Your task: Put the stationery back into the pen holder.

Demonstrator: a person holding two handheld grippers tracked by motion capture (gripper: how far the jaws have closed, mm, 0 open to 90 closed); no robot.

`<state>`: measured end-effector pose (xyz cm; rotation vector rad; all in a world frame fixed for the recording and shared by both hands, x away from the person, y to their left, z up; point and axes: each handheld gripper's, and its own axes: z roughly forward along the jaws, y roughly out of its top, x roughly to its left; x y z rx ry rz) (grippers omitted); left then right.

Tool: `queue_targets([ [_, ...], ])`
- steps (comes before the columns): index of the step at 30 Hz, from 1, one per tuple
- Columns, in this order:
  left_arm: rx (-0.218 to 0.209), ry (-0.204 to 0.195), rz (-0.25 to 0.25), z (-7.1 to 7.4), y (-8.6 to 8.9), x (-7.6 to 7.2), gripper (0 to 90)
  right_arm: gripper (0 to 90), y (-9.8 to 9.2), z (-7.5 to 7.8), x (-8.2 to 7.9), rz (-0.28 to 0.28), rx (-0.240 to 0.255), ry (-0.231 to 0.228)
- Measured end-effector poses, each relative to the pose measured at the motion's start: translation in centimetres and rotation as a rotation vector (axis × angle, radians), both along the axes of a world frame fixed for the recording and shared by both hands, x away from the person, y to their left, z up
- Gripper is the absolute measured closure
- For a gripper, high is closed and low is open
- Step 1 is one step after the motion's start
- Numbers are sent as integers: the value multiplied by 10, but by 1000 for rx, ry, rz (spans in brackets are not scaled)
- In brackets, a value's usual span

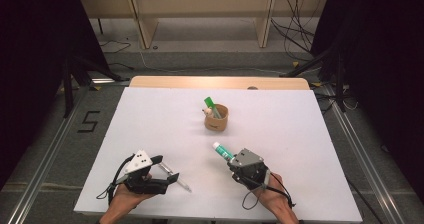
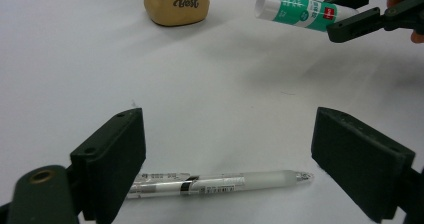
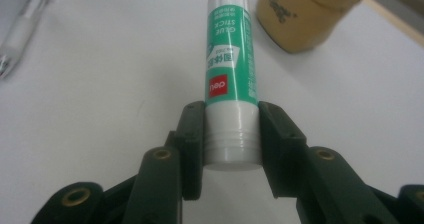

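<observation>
The right gripper (image 3: 232,134) holds the glue stick (image 3: 231,59) by its white base between both jaws, cap toward the tan cup (image 1: 216,118). The left gripper (image 2: 227,154) stands wide open around the pen (image 2: 220,183), probably not touching, on the desk (image 1: 150,119).

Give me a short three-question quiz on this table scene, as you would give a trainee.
1. What does the right gripper hold?
2. True or false: the pen is clamped by the left gripper.
3. Where does the tan cup stand: A) beyond the glue stick, B) on the floor?

Key
1. The glue stick, gripped at its white end.
2. False: the pen lies on the table between open jaws.
3. A
</observation>
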<state>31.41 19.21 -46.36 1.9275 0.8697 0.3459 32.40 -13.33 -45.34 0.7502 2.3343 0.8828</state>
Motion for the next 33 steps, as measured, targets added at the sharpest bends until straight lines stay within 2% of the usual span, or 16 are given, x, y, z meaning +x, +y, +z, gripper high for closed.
queue_targets([
  [2,0,4,-4,0,0,0,139,659,2,0,-4,44,-37,-37],
  [5,-1,19,-8,0,0,2,139,658,6,-3,-11,111,-139,-125],
  [9,2,24,-24,3,-2,3,139,658,10,-7,-20,190,-229,-219],
  [11,2,25,-36,7,-3,4,137,658,11,-6,-25,208,-253,-254],
  [14,24,20,-58,13,-4,6,138,658,12,-6,-29,246,-299,-304],
  [16,52,9,-66,17,-5,8,138,658,13,-7,-31,255,-320,-317],
  [21,82,0,-98,30,-9,15,138,658,15,-10,-34,293,-359,-371],
  [30,130,-8,-173,49,-25,24,138,658,20,-15,-48,397,-457,-540],
  [33,159,-5,-213,53,-34,25,139,658,21,-18,-52,428,-472,-577],
])
